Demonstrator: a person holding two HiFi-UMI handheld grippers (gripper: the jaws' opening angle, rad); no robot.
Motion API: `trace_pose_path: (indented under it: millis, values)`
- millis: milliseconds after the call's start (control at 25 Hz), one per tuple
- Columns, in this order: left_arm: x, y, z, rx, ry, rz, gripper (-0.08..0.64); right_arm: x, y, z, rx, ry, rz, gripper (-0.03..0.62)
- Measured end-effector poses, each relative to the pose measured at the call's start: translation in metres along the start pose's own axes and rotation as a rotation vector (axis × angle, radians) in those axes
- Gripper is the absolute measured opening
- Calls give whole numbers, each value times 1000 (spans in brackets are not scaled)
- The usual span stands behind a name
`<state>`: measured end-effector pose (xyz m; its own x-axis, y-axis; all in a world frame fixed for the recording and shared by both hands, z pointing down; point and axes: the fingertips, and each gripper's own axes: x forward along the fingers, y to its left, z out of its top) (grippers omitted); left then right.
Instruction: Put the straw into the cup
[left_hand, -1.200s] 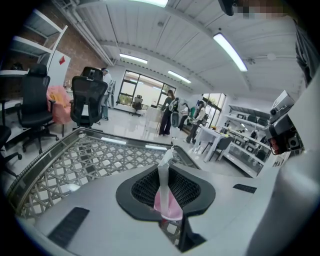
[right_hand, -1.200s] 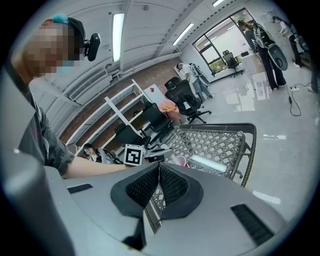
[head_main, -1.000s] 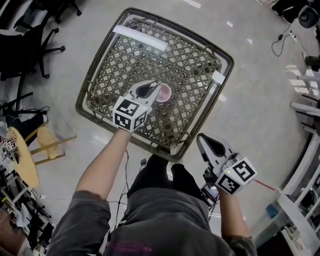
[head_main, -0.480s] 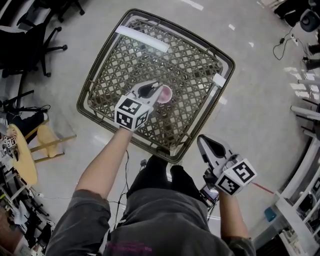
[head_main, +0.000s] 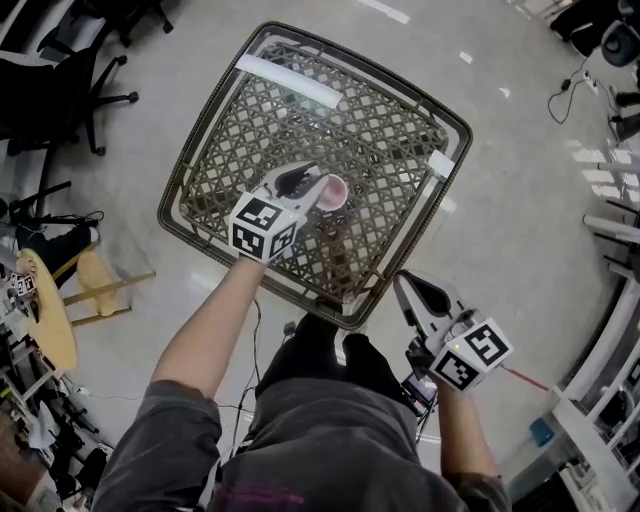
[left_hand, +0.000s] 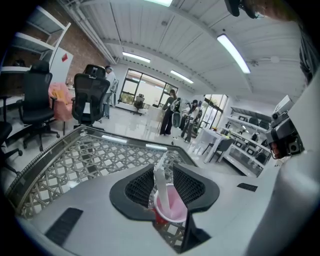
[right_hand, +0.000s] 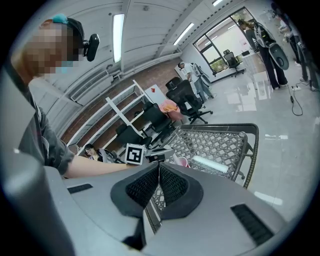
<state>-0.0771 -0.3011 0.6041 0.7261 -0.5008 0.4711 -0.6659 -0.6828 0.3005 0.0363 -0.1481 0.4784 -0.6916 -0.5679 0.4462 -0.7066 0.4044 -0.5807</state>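
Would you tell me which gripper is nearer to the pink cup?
Left. The left gripper hangs directly over the cup; the right gripper sits off the lattice table's near edge, well away.

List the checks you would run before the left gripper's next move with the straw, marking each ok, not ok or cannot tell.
1. Straw stands between the left gripper's jaws: ok.
2. Straw's lower end is inside the pink cup: ok.
3. Cup upright on the lattice table: ok.
4. Jaws pinch the straw firmly: cannot tell; a gap shows on one side.
5. Right gripper shut, empty, away from the cup: ok.
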Motion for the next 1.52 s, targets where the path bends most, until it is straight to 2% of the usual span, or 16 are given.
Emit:
trace_pose_path:
  millis: [320, 1000, 1360, 1520]
  values:
    - [-8, 4, 16, -2, -28, 17, 139, 2, 6, 6, -9, -13, 14, 14]
    - [-43, -8, 69, 49, -117, 52, 153, -11, 23, 23, -46, -79, 37, 14]
    - [-71, -49, 109, 82, -198, 32, 150, -29, 35, 38, -70, -136, 43, 14]
    - [-86, -71, 124, 98, -228, 18, 120, -40, 41, 47, -84, -164, 45, 14]
